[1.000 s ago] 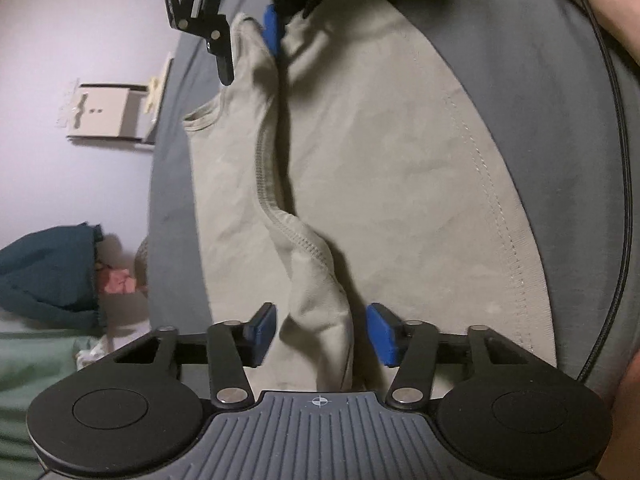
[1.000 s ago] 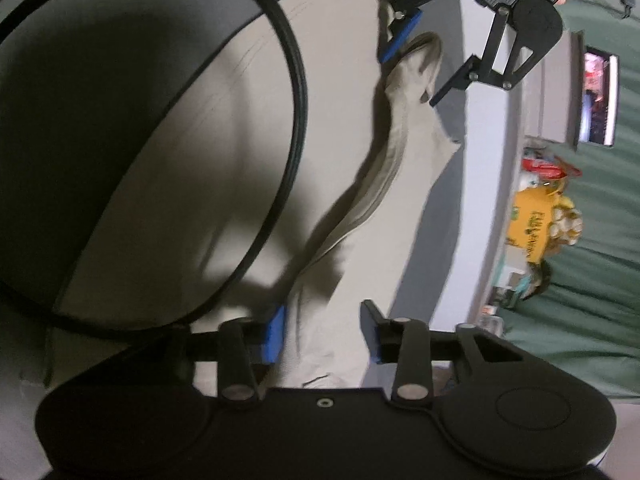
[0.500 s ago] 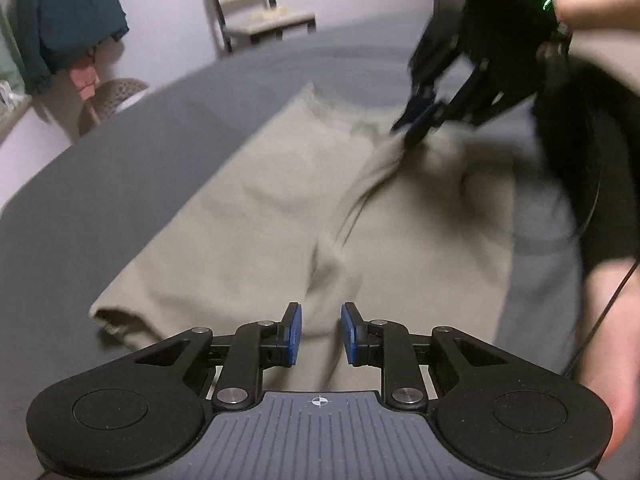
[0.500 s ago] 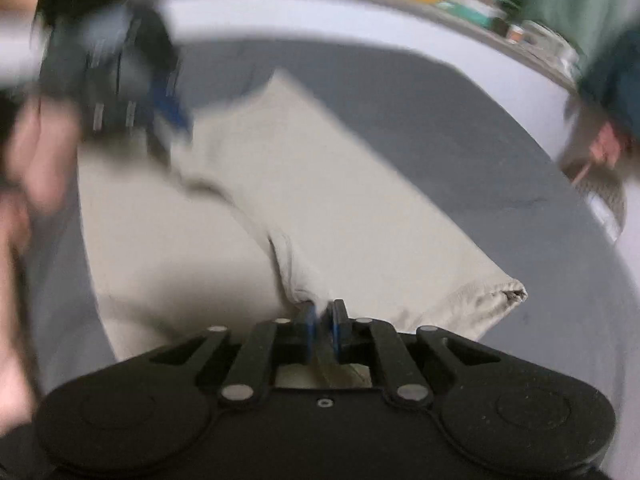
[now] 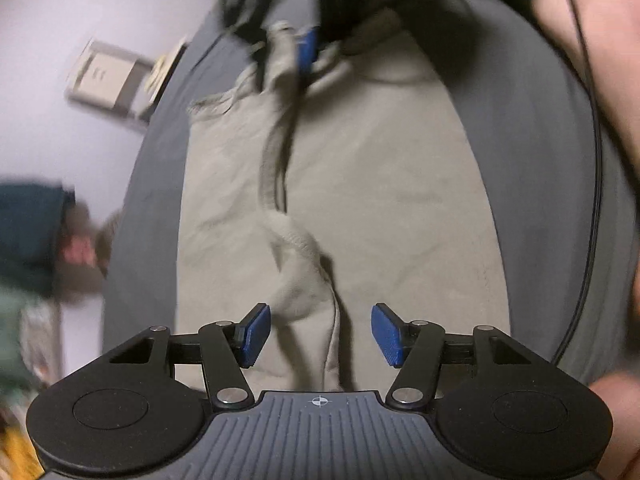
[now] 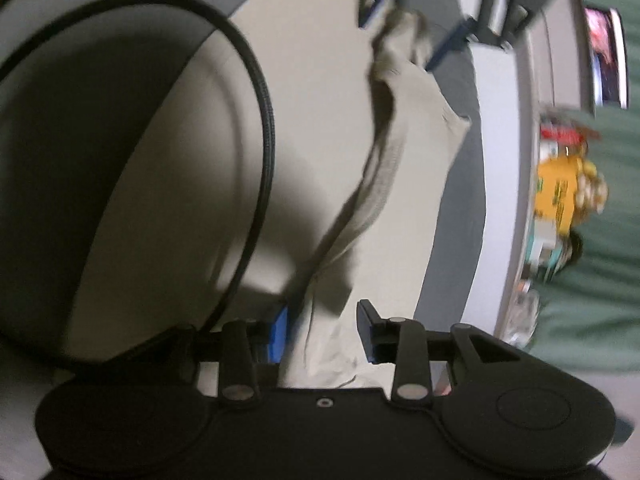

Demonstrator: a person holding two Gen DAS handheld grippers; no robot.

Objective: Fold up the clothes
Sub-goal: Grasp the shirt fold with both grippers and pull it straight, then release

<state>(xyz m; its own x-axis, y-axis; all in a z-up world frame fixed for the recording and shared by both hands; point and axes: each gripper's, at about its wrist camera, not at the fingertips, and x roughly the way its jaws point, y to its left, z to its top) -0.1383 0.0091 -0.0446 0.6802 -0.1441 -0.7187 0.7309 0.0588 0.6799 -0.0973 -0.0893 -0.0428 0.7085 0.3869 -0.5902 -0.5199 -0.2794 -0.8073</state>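
A beige T-shirt (image 5: 380, 184) lies spread on a dark grey bed (image 5: 552, 168). A raised ridge of its ribbed hem (image 5: 304, 276) runs down the middle from one gripper to the other. My left gripper (image 5: 320, 336) is open, its blue pads either side of the near end of the ridge without pressing it. The right gripper (image 5: 296, 56) is blurred at the far end. In the right wrist view the T-shirt (image 6: 320, 92) fills the middle. My right gripper (image 6: 322, 334) stands open around the fold, and the left gripper (image 6: 412, 24) is open at the top.
A black cable (image 6: 264, 120) loops over the shirt on the left, and the same cable (image 5: 596, 160) hangs by a person's arm (image 5: 592, 20). Beyond the bed are a white chair (image 5: 108, 80), a teal garment (image 5: 28, 232), a yellow box (image 6: 560, 196) and a green curtain (image 6: 600, 280).
Half a second ago both grippers were closed tight on the fabric ridge and held it up. Now both sets of fingers are spread and the ridge lies slack on the shirt.
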